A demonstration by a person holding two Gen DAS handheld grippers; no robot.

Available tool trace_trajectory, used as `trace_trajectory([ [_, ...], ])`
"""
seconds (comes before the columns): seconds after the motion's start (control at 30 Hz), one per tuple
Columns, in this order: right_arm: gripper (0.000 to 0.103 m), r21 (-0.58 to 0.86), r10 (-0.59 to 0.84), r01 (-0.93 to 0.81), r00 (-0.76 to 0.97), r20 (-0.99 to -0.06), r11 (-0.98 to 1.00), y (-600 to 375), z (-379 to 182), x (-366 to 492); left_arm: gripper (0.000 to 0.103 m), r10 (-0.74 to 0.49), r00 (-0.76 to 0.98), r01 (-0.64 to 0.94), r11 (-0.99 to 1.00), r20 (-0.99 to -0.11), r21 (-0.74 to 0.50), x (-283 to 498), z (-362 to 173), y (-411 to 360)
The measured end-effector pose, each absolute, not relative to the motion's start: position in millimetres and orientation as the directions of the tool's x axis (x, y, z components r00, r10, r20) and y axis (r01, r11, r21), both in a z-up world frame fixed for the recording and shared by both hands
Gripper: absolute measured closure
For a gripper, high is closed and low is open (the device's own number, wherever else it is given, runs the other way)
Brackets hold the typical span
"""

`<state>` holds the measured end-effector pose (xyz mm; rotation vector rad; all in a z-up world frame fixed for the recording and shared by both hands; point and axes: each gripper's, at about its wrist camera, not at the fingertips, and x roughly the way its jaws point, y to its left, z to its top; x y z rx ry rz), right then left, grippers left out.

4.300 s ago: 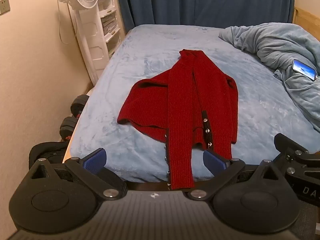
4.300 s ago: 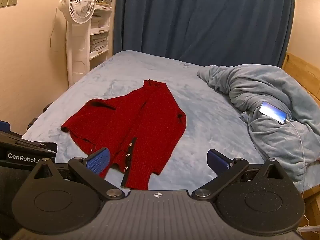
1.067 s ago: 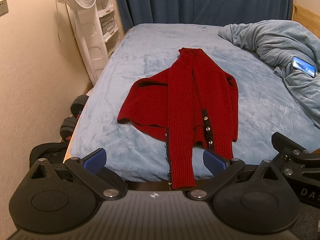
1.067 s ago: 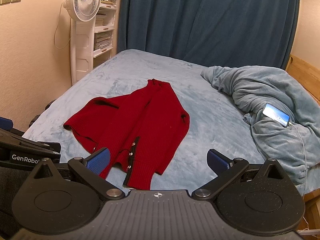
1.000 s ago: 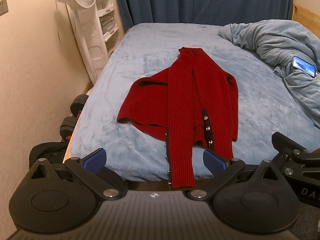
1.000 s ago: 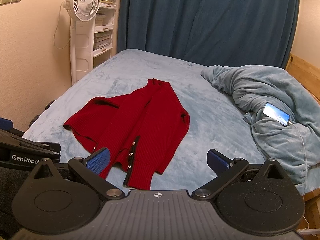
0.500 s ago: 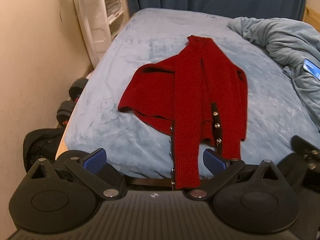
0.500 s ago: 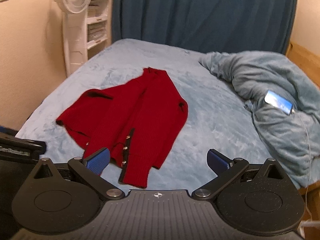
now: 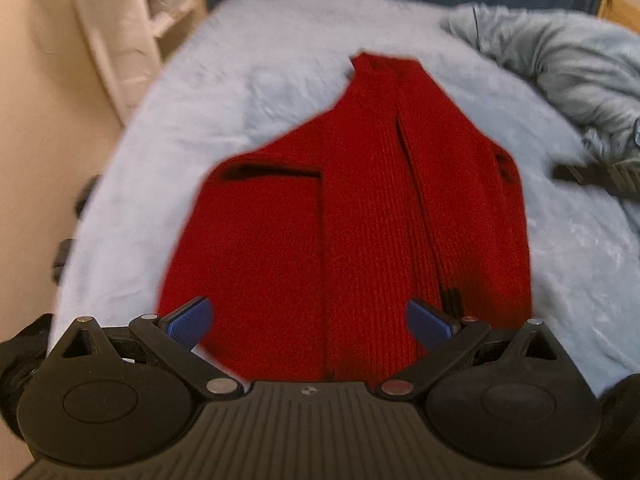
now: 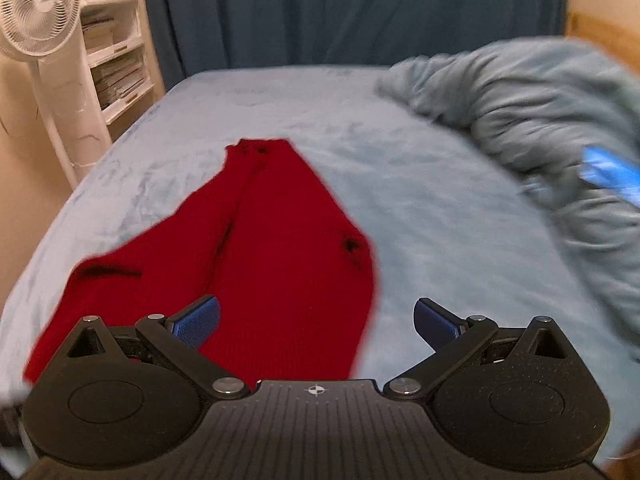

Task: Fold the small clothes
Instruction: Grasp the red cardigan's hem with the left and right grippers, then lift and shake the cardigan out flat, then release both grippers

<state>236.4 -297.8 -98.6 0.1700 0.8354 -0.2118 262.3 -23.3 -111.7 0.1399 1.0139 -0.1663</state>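
A red knitted cardigan [image 9: 360, 216] lies flat on the light blue bed [image 9: 224, 92], collar toward the far end, one sleeve folded lengthwise over the body. My left gripper [image 9: 310, 320] is open and empty, close above the cardigan's near hem. In the right wrist view the cardigan [image 10: 272, 248] lies left of centre. My right gripper [image 10: 316, 320] is open and empty above its near right edge. Both views are motion-blurred.
A crumpled grey-blue blanket [image 10: 540, 120] with a phone [image 10: 608, 172] on it lies on the bed's right side. A white fan [image 10: 36, 12] and white shelves [image 10: 116, 60] stand at the left wall. A dark curtain [image 10: 340, 12] hangs behind the bed.
Both grippers have moved forward over the bed edge toward the cardigan, which now fills much more of each view. Both stay open. The cardigan has not moved.
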Motion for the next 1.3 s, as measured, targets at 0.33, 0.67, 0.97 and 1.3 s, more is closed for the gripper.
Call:
trace_trajectory([
  [0.33,0.013,0.2,0.114,0.218,0.355,-0.928,0.955,-284.0,-224.8,419.6,0.064,-0.163,0.32,0.37,0.928,-0.933,-0.035,347.2,-196.8,-67.4],
  [0.67,0.088,-0.071,-0.136,0.155,0.462,-0.876,0.985,-390.4,-146.0,405.5,0.09,0.113,0.604,0.047,0.983,-0.789,0.177,456.8,-90.8,72.8],
  [0.97,0.034,-0.14,-0.504,0.622,0.46,-0.731,0.771,-519.6,-103.0,377.8,0.0,0.385,0.686,-0.249,0.922,-0.618,0.297,542.8,-81.4,95.3],
  [1.3,0.025,0.406,0.204,0.437,0.439,-0.875,0.803,-347.5,-195.8,179.0,0.0,0.146,0.46,0.126,0.966,-0.876,0.228,388.4,-216.1,72.7],
])
